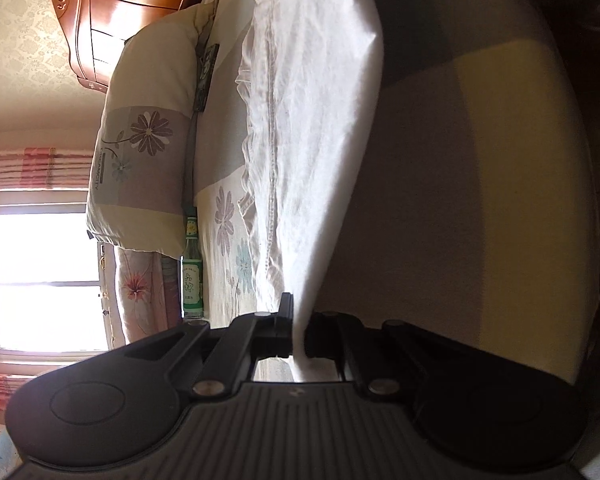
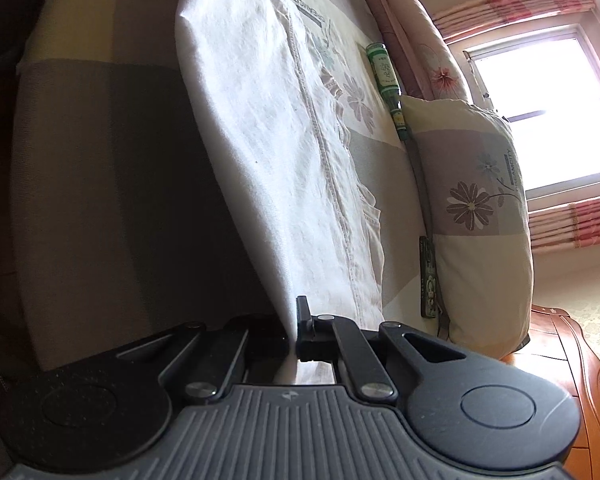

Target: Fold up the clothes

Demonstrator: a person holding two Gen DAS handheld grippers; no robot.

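- Bed (image 1: 500,128): patchwork sheet, soft surface. It is the landmark for everything below.
- White garment (image 1: 312,120): one edge lifted off the bed, the rest draped down onto the sheet, pillow (image 1: 140,168) beyond it. Looks like thin woven cotton with stitched seams: light, limp, no stiffness, sags between the grip points. Likely creases easily, not slippery.
- Left tool (image 1: 294,334): clenched on the garment's raised edge, cloth pinched between the jaws.
- Right tool (image 2: 294,334): same, clamped on that edge above the bed.
- Grip advice: hold at hem or corners, keep the edge taut between the two tools or the middle will droop and wrinkle.
- Green bottle (image 1: 191,272): lies on the bed by the pillow, clear of the garment.
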